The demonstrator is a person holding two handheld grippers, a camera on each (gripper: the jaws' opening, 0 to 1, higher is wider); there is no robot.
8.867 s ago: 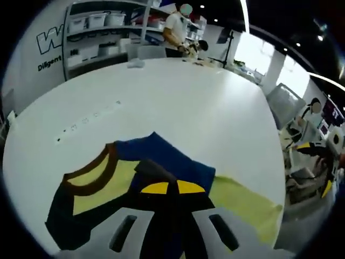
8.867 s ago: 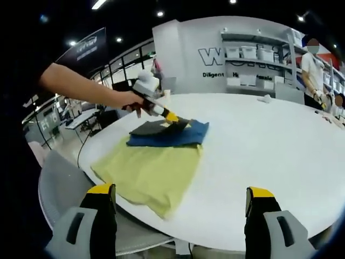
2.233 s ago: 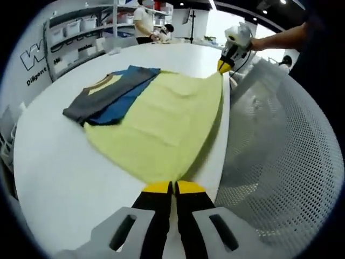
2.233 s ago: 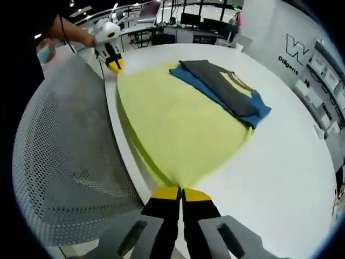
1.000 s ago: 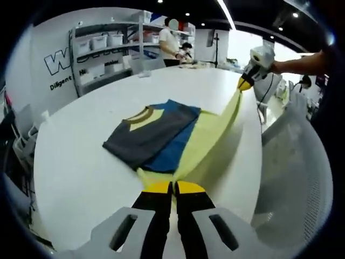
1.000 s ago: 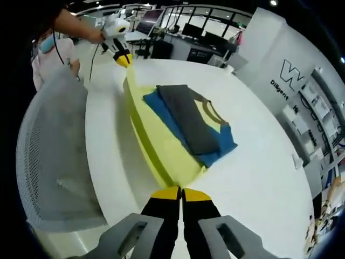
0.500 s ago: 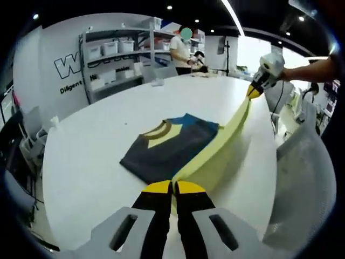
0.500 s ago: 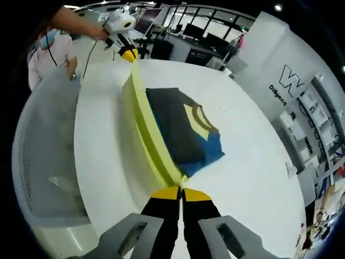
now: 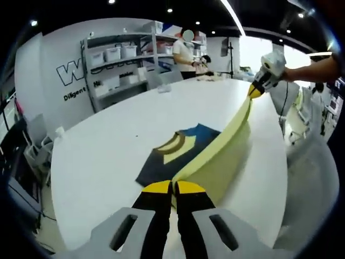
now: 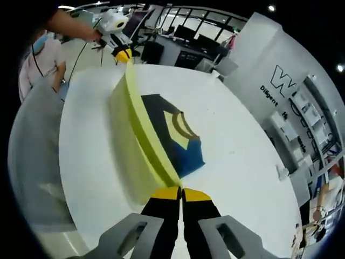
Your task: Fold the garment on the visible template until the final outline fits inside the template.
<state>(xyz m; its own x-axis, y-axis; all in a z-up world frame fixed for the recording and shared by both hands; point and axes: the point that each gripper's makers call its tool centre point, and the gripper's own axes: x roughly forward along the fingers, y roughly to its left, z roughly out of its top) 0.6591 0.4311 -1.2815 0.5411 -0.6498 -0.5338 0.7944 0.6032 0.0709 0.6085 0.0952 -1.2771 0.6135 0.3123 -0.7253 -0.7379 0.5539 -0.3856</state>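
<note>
We count one garment above the bench; both tongs, left and right, pinch its yellow hem. The wall lettering is only partly legible.

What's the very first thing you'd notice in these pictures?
A big yellow-green flap of the garment stretched like a wall above the white table, each end pinched by a gripper: the left gripper near the camera, the right gripper at the far end. Behind the flap, the folded part lies flat on the table, dark grey and blue with a brown collar.
</note>
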